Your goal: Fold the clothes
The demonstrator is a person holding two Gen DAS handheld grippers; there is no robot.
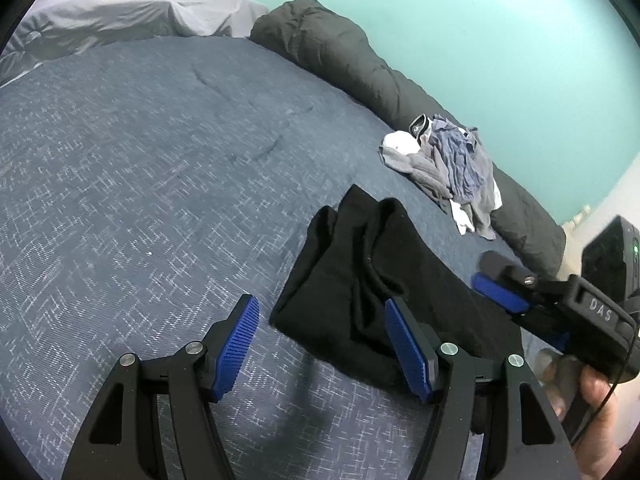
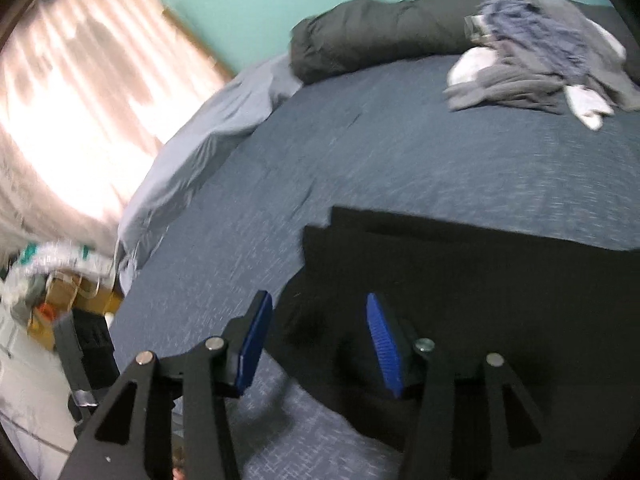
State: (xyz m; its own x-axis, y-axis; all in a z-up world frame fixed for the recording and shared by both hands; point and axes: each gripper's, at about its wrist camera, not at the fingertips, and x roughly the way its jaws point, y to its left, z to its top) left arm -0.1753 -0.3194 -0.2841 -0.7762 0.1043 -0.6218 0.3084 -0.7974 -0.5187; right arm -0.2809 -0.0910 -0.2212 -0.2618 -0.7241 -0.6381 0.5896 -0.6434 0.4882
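Note:
A black garment (image 1: 360, 280) lies partly folded on the blue bedspread (image 1: 140, 180). My left gripper (image 1: 320, 344) hangs open just over its near left edge, nothing between the blue pads. The right gripper (image 1: 500, 284), held by a hand (image 1: 596, 412), shows at the garment's right side; its jaws look close together there. In the right wrist view the right gripper (image 2: 316, 340) stands open above the black garment (image 2: 480, 272), its left pad over the bedspread (image 2: 400, 152) and its right pad over the cloth. That view is blurred.
A heap of grey, blue and white clothes (image 1: 444, 168) (image 2: 540, 56) lies further back. A rolled dark grey duvet (image 1: 360, 64) runs along the teal wall. Grey pillows (image 1: 120, 12) sit at the far left. A bright curtained window (image 2: 80, 100) and floor clutter (image 2: 60, 292) lie beyond the bed's edge.

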